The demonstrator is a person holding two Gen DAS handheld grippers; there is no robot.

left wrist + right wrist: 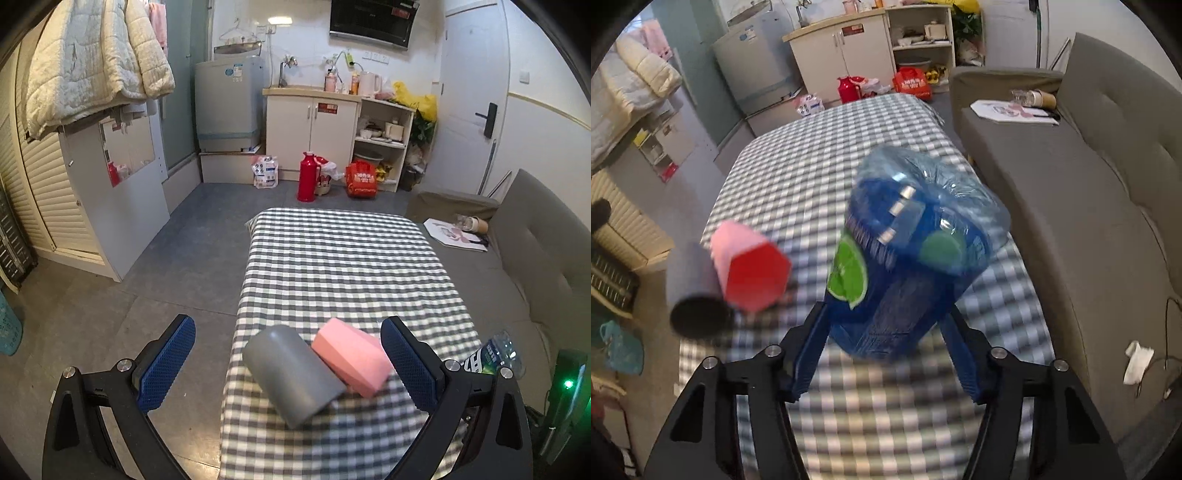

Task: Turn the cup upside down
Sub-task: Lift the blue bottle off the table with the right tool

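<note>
Item: grey cup (293, 373), cylindrical, lying on its side on the checked tablecloth (343, 266) near the table's near-left corner; long axis runs diagonally, one end toward the left wrist camera and to the right, the other away and to the left. In the right wrist view its dark open mouth (701, 316) faces that camera. Pink cup (351, 356), faceted, also on its side, touching the grey cup along its right flank, red-lit mouth toward the right gripper. Left gripper (288, 363): jaws spread wide, straddling both cups, touching neither. Right gripper (886, 347): jaws clamped on a blue plastic bottle (916, 251), lime-print label, blurred, tilted. Grey sofa (1071, 206) beside the table.
</note>
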